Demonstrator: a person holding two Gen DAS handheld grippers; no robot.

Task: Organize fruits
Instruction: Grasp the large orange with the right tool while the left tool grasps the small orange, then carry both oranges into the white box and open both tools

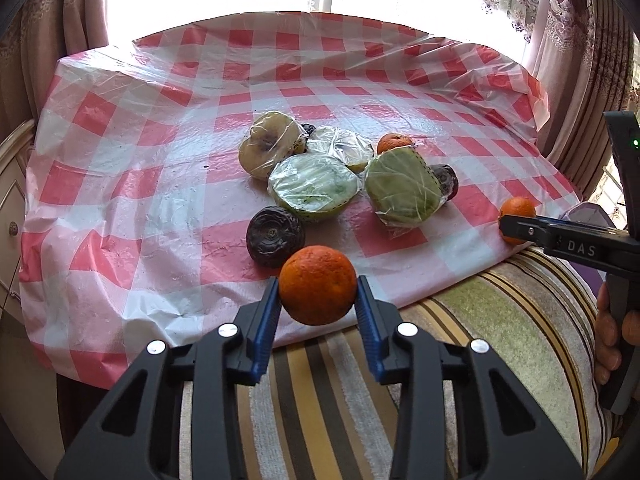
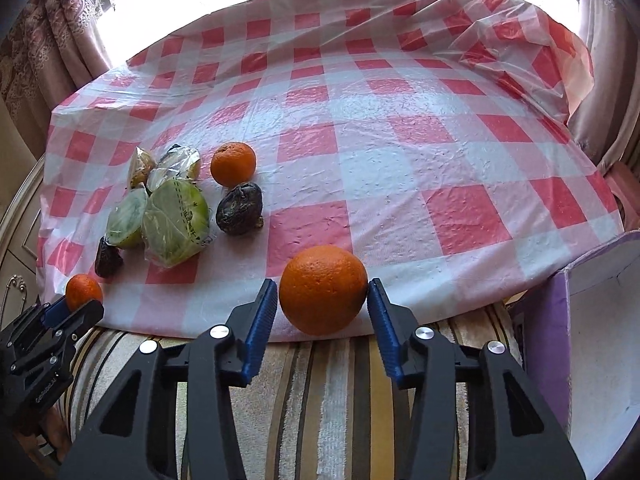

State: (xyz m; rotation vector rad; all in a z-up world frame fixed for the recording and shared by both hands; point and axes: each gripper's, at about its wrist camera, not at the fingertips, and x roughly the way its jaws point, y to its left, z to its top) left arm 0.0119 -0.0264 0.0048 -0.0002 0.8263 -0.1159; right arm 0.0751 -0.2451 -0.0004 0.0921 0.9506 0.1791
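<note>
My left gripper [image 1: 318,292] is shut on an orange [image 1: 317,284] at the table's near edge; it also shows in the right wrist view [image 2: 83,291]. My right gripper [image 2: 323,292] is shut on a second orange [image 2: 323,289], seen from the left at the right edge [image 1: 517,219]. A third orange [image 2: 233,163] lies on the red-checked cloth [image 2: 400,120]. Beside it sit plastic-wrapped cut green fruits [image 1: 402,186] [image 1: 314,187], a wrapped yellowish half [image 1: 269,145] and dark wrinkled passion fruits [image 1: 274,236] [image 2: 239,208].
A striped cushion [image 1: 480,320] lies below the table's near edge. A purple and white box [image 2: 592,320] stands at the right. Curtains and a bright window are behind the table. A cabinet with drawers [image 1: 12,208] stands at the left.
</note>
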